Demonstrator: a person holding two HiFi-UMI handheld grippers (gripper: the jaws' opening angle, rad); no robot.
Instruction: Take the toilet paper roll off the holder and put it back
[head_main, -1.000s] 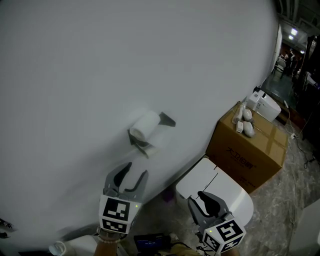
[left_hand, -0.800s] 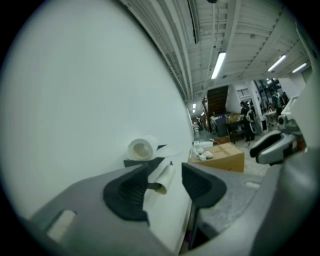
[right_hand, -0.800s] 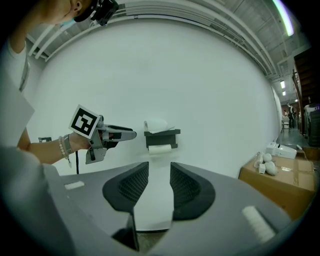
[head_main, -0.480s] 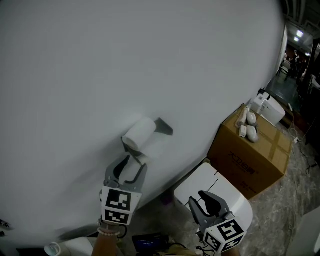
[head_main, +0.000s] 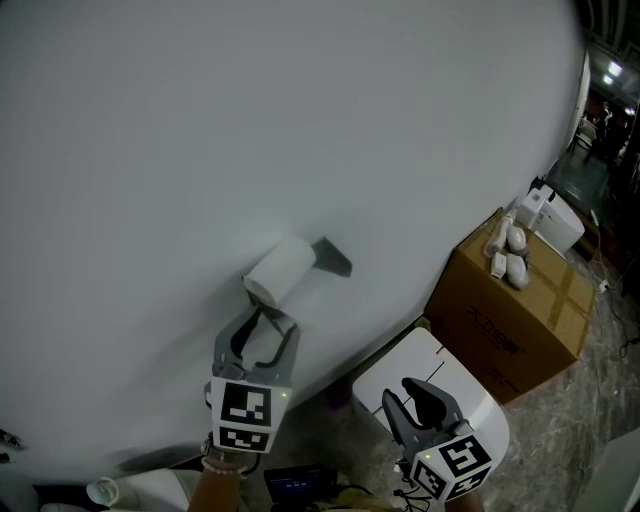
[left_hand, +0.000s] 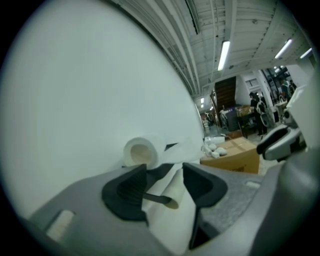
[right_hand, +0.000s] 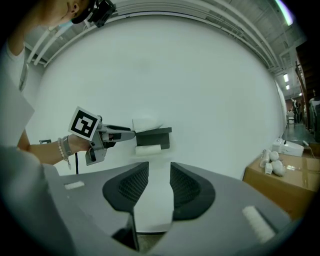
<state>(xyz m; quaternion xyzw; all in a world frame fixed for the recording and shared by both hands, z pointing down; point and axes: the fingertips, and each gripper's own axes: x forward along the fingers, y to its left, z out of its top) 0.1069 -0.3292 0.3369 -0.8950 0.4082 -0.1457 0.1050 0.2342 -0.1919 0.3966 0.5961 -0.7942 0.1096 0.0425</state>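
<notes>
The toilet paper roll (head_main: 280, 270) is seen on the holder (head_main: 332, 258), which is fixed to the white wall (head_main: 300, 120). The left gripper (head_main: 272, 318) is held just under the roll. Its jaws have just been opening and are spread wide, with the loose paper end (left_hand: 172, 195) between them, not pressed. The right gripper (head_main: 410, 395) is held lower, its jaws apart and nothing gripped.

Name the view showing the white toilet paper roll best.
Head view: the white toilet paper roll sits whole on its dark holder. Left gripper view shows its hollow end, close; right gripper view shows it small, mostly behind the holder.
</notes>
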